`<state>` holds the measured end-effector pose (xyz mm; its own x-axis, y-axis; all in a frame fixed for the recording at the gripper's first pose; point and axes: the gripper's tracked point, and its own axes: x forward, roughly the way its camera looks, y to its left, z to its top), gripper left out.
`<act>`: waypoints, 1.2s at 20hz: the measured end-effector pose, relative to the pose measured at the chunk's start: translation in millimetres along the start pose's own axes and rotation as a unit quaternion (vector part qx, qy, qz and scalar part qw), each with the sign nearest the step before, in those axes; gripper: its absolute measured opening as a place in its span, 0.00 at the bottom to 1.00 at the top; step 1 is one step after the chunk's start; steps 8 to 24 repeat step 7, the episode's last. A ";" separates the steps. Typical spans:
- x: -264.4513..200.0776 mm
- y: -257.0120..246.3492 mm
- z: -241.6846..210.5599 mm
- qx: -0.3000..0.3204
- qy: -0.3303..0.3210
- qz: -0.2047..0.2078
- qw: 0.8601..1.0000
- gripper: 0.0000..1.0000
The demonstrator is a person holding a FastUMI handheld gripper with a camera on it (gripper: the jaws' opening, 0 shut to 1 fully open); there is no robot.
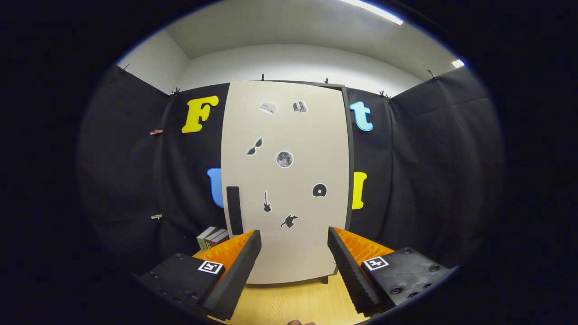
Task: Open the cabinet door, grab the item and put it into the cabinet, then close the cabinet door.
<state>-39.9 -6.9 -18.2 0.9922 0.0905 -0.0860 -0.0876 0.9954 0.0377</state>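
A tall beige cabinet door (289, 180) stands shut straight ahead, dotted with small stickers. Its dark vertical handle (234, 210) runs along the door's left edge, just above and ahead of my left finger (235, 271). My gripper (294, 271) is open, its fingers spread wide with nothing between them, a short way back from the door. Several books (211, 238) stand on the table to the left of the cabinet, just beyond the left finger and partly hidden by it.
A wooden tabletop (298, 302) runs from under the fingers to the cabinet's foot. Black cloth walls close in on the left, right and behind the cabinet. A bit of a hand (300, 322) shows below the fingers.
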 end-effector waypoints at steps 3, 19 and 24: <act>-3.0 1.8 -1.4 -0.005 -0.001 -0.001 1.000 0.96; -6.1 11.7 -10.3 -0.012 0.005 0.007 1.000 0.96; -6.1 11.7 -10.3 -0.012 0.005 0.007 1.000 0.96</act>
